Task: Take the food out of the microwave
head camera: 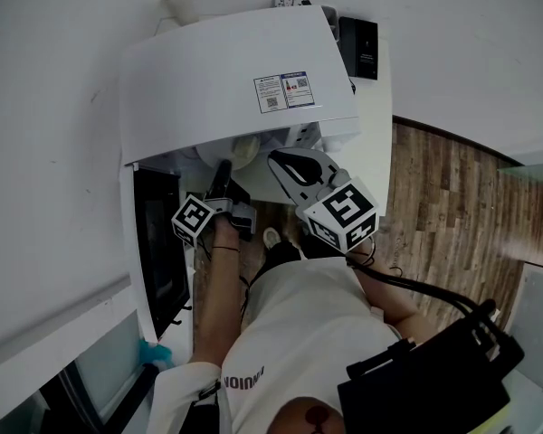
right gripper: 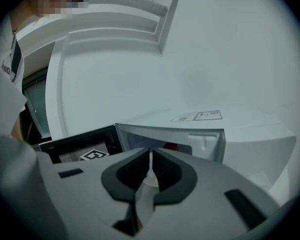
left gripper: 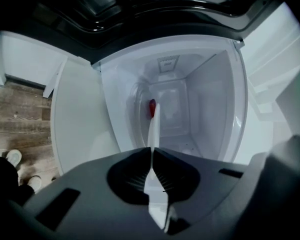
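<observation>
We look down on a white microwave (head camera: 226,80) whose dark door (head camera: 158,242) hangs open at its left side. Just right of the door, the left gripper (left gripper: 151,150) reaches into the microwave's pale cavity. It is rolled onto its side, so the cavity looks turned in its own view. Its jaws are almost together, pinching the thin rim of a white plate (left gripper: 153,126), which we see edge-on as a narrow strip running away from the jaws. A small piece of red food (left gripper: 152,107) lies at the far end of that strip, deep inside the microwave.

To the right of the left gripper, the right gripper (right gripper: 150,153) hangs just outside the microwave's opening and points toward it. Its jaws are closed to a thin slit and hold nothing.

Below the microwave in the head view we see the person's white shirt (head camera: 299,333). To the right of the microwave lies a brown wooden floor (head camera: 434,206).
</observation>
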{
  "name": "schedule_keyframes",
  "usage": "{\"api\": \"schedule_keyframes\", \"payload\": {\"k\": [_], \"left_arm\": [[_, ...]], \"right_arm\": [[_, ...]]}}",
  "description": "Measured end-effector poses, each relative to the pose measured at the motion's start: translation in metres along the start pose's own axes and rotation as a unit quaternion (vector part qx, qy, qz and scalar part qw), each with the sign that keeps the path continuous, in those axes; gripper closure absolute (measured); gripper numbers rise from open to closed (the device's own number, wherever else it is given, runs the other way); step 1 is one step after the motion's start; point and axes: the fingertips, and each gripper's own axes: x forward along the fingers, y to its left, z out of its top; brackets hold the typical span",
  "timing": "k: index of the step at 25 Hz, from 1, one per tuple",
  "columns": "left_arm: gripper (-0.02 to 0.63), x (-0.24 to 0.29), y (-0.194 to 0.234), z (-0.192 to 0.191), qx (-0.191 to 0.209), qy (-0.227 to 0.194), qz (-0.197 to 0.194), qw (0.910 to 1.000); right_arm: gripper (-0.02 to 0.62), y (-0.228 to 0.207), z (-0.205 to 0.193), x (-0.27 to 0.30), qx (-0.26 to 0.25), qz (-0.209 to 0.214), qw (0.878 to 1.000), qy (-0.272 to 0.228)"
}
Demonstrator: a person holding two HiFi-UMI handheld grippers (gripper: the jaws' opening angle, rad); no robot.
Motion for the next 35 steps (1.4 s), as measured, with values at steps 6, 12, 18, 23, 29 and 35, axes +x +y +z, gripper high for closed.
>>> {"api": "schedule_keyframes", "payload": {"k": [6, 12, 18, 23, 29, 35], "left_arm": [[0.580, -0.010, -0.007, -0.003, -0.008, -0.002, -0.014, 0.9999], [0.580, -0.021, -0.008, -0.007, -0.007, -0.001, -0.014, 0.9999], [0.580, -0.032, -0.012, -0.014, -0.015, 0.000, -0.020, 0.9997], [0.580, -0.041, -0.014, -0.021, -0.016, 0.003, -0.029, 0.9995], [0.580, -0.051, -0.018, -0.031, -0.017, 0.007, -0.043, 0.9989], [0.580, -0.058, -0.022, -0.047, -0.032, 0.017, -0.052, 0.9980]], "right_arm": [[0.571, 0.002, 0.000, -0.001, -0.001, 0.002, 1.000, -0.003], [0.571, 0.003, 0.001, -0.003, -0.003, 0.006, 1.000, -0.008], [0.571, 0.003, 0.001, -0.007, -0.007, -0.001, 1.000, -0.016], [0.572, 0.003, 0.003, -0.011, -0.013, -0.006, 1.000, -0.024], [0.572, 0.006, 0.003, -0.013, -0.014, 0.001, 0.999, -0.031], [0.572, 0.007, 0.002, -0.016, -0.015, 0.004, 0.999, -0.031]]}}
